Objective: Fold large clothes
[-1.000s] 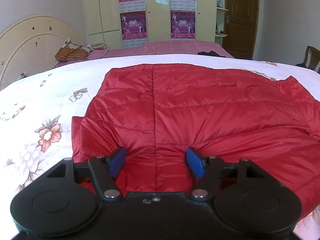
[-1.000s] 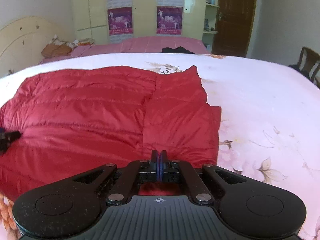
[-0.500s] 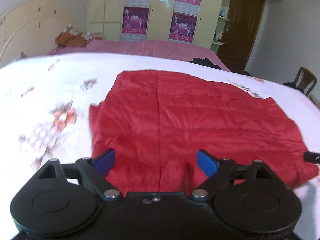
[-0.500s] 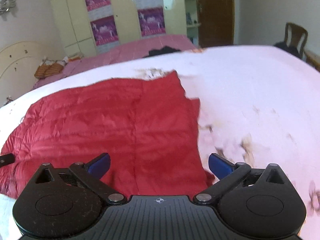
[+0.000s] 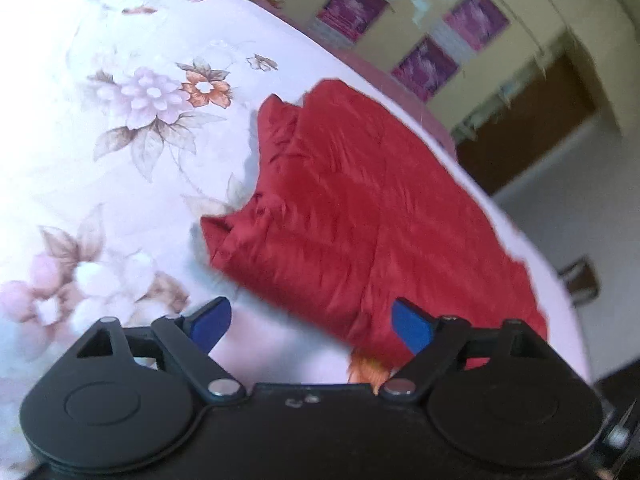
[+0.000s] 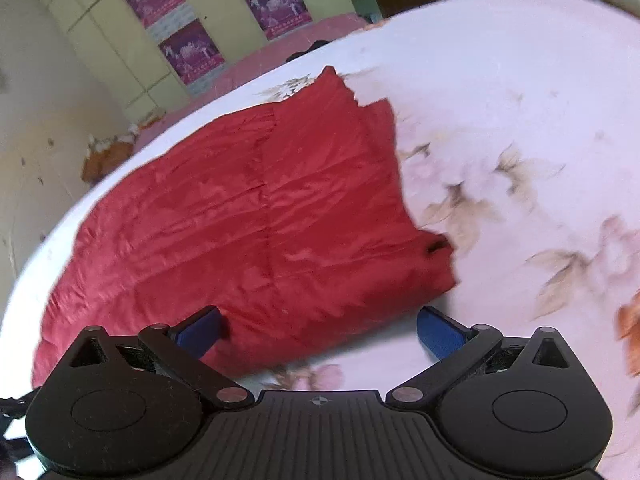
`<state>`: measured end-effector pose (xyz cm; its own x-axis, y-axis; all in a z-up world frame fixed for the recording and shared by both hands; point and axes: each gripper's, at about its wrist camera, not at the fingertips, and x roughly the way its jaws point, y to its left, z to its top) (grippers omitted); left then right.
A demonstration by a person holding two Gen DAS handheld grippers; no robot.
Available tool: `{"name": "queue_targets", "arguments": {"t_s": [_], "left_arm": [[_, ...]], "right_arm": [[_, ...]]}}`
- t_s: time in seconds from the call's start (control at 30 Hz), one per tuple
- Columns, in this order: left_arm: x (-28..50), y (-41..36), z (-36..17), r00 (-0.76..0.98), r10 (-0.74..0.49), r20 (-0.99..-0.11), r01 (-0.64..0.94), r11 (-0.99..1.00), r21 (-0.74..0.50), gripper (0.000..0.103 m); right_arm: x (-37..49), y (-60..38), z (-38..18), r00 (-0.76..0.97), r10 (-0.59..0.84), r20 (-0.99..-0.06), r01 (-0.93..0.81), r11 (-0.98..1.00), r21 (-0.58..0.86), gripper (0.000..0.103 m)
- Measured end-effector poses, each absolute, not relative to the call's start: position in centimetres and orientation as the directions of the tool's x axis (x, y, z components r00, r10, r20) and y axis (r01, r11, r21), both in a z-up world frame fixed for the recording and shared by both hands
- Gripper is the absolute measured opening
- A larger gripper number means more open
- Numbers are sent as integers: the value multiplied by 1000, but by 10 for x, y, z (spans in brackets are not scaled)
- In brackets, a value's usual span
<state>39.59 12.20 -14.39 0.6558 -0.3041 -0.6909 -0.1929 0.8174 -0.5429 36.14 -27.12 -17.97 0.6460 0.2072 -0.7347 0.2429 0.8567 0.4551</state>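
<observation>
A red quilted jacket (image 5: 360, 216) lies folded and flat on the floral bedspread (image 5: 100, 160); it also shows in the right wrist view (image 6: 248, 224). My left gripper (image 5: 312, 326) is open and empty, above the jacket's near edge. My right gripper (image 6: 320, 330) is open and empty, above the jacket's near right edge. Both views are tilted and blurred.
Cream wardrobes with purple posters (image 6: 188, 48) stand behind the bed. A second bed with a pink cover (image 6: 280, 52) lies beyond. A brown door (image 5: 532, 120) and a wooden chair (image 5: 580, 280) are at the right. A headboard (image 6: 36, 152) is at the left.
Both grippers opened and let go of the jacket, then pulled back and tilted. The jacket now lies loose on the bed, farther from the fingers.
</observation>
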Motion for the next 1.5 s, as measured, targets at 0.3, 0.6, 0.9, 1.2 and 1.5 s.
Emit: {"name": "queue_targets", "arguments": {"t_s": [0.3,0.6,0.9,1.2,1.5], "left_arm": [[428,136,-169,683,-365,-633,-198,741,-641,36],[420,130,-151,676,-343,-652,-139,810,-570,20],[378,138,-121,656,-347,-670,-86,848,-524,19],[301,145,-118,630,-326,-705,-85,873,-480,19],[231,150,-120,636,-268,-724,-142,881,-451,19]], "right_arm": [[369,-276,-184,691,197,-695,322,778,540,38],[358,-267,-158,709,165,-686,283,824,491,18],[313,-259,-140,684,200,-702,224,858,462,17],[247,-258,-142,651,266,-711,178,857,484,17],[188,-259,-142,638,332,-695,130,843,522,18]]}}
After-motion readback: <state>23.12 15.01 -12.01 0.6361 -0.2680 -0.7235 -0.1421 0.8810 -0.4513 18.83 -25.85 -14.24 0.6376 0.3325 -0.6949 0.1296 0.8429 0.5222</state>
